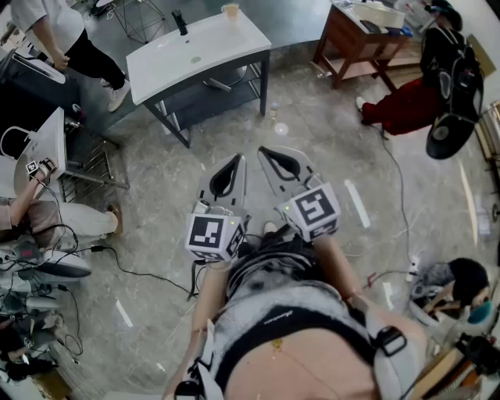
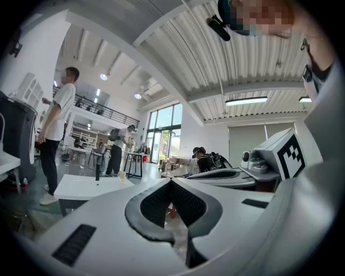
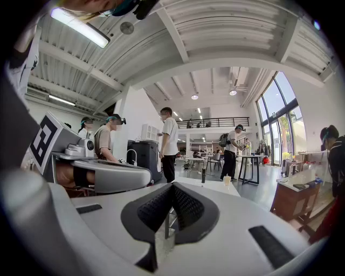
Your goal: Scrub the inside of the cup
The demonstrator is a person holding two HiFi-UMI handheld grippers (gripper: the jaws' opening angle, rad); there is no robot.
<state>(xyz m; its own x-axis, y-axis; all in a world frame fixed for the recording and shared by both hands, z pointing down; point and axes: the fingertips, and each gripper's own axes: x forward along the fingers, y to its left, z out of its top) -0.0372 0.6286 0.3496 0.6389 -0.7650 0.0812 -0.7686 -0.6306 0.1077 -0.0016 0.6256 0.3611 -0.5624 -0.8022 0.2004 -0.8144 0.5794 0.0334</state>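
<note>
A small pale cup point(image 1: 230, 11) stands at the far edge of a white table point(image 1: 203, 58), with a black upright brush point(image 1: 180, 22) a little to its left. Both are far ahead of me. My left gripper point(image 1: 238, 158) and right gripper point(image 1: 262, 150) are held side by side over the floor, well short of the table, both shut and empty. The left gripper view shows its closed jaws point(image 2: 171, 180) with the cup point(image 2: 122, 175) and brush point(image 2: 97, 173) in the distance. In the right gripper view the shut tips point(image 3: 172, 185) sit below the cup point(image 3: 227, 180) and brush point(image 3: 203, 176).
A wooden table point(image 1: 351, 35) stands at the back right, with a person in red trousers point(image 1: 402, 101) beside it. A person stands at the far left point(image 1: 70, 39). A metal rack point(image 1: 94, 160) and cables point(image 1: 125, 266) lie on the left floor.
</note>
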